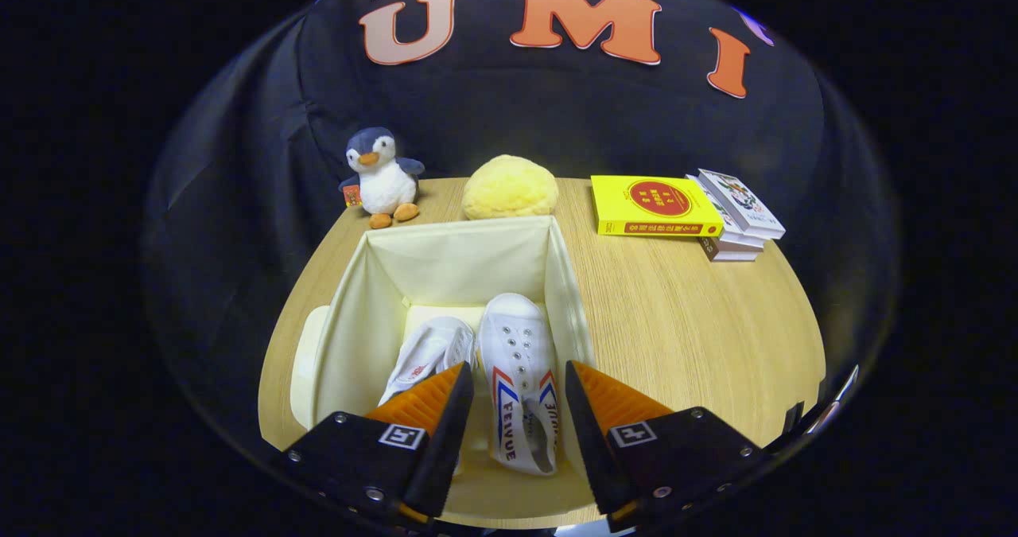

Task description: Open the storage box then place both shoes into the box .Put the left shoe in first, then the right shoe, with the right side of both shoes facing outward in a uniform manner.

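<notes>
The tool [518, 390] is seen held over the near end of an open, cream fabric storage box [354, 306], its two fingers spread apart with nothing clamped between them. The box stands on a light wooden counter [684, 322], and its lining walls are seen upright on the far, left and right sides.

Two white canvas shoes are seen lying on the floor of the box. One shoe [521, 378], with red and blue stripes on its side, is seen in the gap between the fingers, just ahead of and below them, its toe pointed toward the far wall and its body close beside the right wall of the box. The other shoe [428, 354] is seen tilted to the left of the first, just beside it, partly covered by the left finger. Whether either finger touches a shoe cannot be told.

A pale flat piece [306, 366], possibly the lid, is seen against the outside of the left wall.

Beyond the box, a plush penguin [382, 175] is seen upright at the far left of the counter, and a round yellow plush [510, 188] is seen just behind the far wall of the box. A yellow book [652, 205] is seen at the far right, with a small stack of books [736, 219] just beside it.
</notes>
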